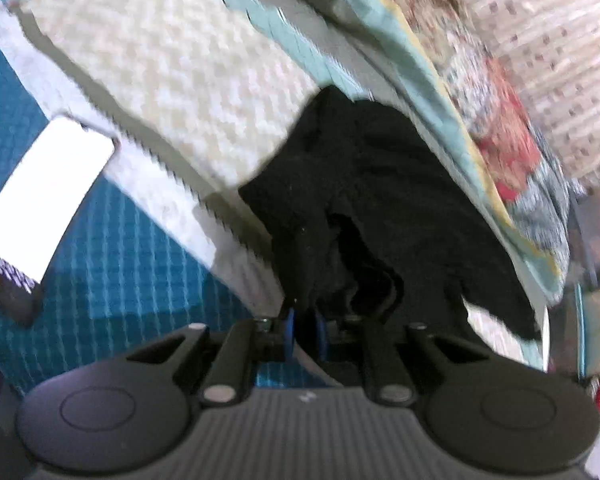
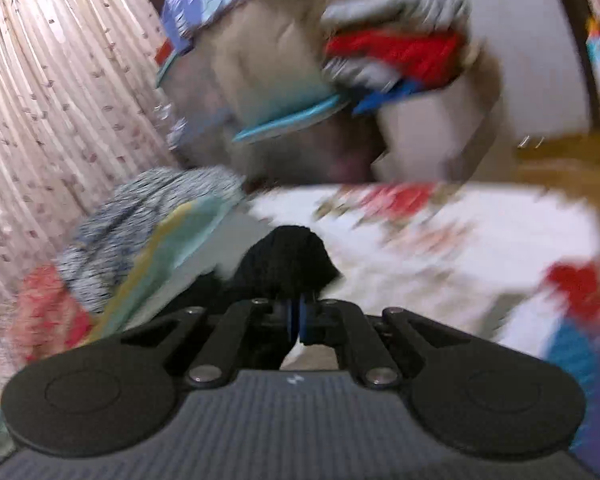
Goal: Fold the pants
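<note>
your left gripper (image 1: 304, 314) is clamped on a bunched edge of the black pants (image 1: 364, 184), which hang over the waffle-textured pad (image 1: 172, 80) by the floral quilt (image 1: 496, 128). your right gripper (image 2: 300, 312) pinches another black fold.

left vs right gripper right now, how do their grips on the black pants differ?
The left gripper has a large stretch of the black pants spread ahead of it; the right gripper shows only a small bunched tuft. The left view looks across a white textured cloth; the right faces a floral bedspread and is blurrier. Both are shut on the pants.
</note>
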Available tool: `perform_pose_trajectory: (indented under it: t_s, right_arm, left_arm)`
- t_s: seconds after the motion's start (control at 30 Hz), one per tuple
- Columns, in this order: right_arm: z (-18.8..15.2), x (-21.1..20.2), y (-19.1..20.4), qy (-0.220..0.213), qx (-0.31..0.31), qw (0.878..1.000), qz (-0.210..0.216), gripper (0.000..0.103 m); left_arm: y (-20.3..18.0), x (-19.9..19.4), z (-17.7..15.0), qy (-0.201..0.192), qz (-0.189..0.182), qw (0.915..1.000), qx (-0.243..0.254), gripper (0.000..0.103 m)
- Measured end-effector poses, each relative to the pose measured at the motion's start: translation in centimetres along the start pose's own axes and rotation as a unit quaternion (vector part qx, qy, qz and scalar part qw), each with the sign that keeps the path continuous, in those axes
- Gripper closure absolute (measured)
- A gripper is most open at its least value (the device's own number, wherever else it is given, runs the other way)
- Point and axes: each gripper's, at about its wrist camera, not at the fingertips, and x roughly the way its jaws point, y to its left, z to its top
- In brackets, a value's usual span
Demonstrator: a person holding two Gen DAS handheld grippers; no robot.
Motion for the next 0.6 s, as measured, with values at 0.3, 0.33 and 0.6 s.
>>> perform_pose_trajectory:
  t_s: [0.3,0.33,0.6]
  right_arm:
    - [-1.7,-3.9,-5.6,0.014,0.034,0.986,-0.165,0.036]
    - [-1.6,-4.9,-5.8,0.001,0.044,0.986,-0.159,0.037]
    - [1.7,-0.5,5.0,0.046,0.012,0.998,0.032,0.038]
  left_arm:
    - [2.2,-0.6,-4.6,0.059,0.041,0.9962,0.049,0.076]
    - [2.3,-1.8,-4.3,0.042,0.037,0.997,0.052,0.075]
    - [-4.4,-0.7,7.2,-0.1,0.099,0.9786,0.15,0.051]
